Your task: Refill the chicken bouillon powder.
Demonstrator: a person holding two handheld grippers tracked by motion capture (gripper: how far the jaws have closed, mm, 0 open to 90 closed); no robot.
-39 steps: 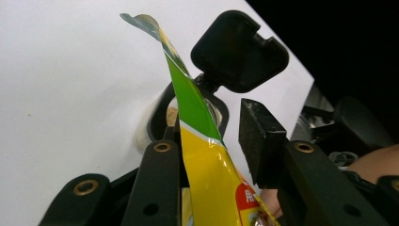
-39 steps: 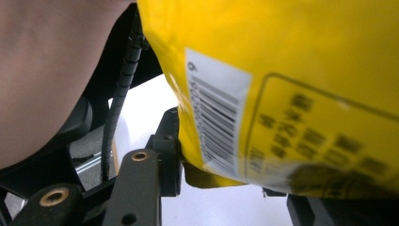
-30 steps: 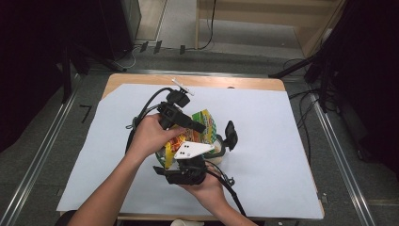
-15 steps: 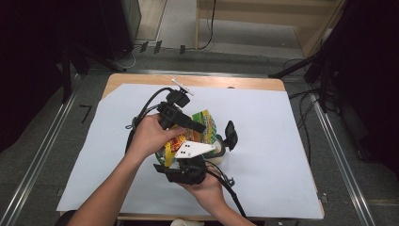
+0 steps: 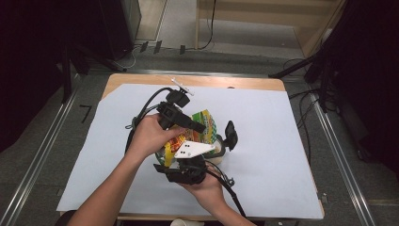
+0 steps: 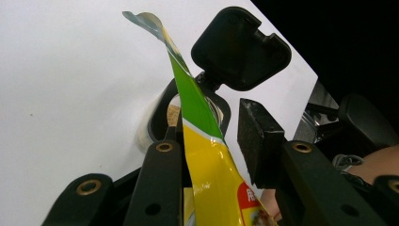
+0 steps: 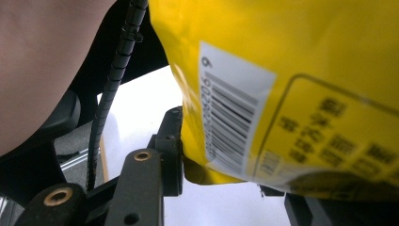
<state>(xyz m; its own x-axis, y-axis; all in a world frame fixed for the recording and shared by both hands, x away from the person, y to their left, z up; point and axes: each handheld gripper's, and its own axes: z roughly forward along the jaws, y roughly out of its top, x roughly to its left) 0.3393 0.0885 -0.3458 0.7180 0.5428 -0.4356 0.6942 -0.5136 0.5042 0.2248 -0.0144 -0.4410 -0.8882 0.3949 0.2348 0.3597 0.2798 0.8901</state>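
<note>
Jaws of both grippers around one yellow snack bag at mid-frame of the high view.

Left gripper (image 5: 188, 123), in the left gripper view, has its jaws part open with the bag (image 6: 207, 155) rising between them; the bag lies against the left jaw, and a gap shows before the right jaw's pad. Right gripper (image 7: 221, 188), in its own view, has the bag's barcode corner down between its jaws, touching the left one; the right jaw is mostly hidden, so I cannot tell whether it grips. In the high view the left hand (image 5: 149, 136) comes from lower left, the right hand (image 5: 207, 188) from the bottom edge, above the white-covered bench (image 5: 282, 141). A black-lidded container (image 6: 235, 47) sits just beyond the bag.
</note>
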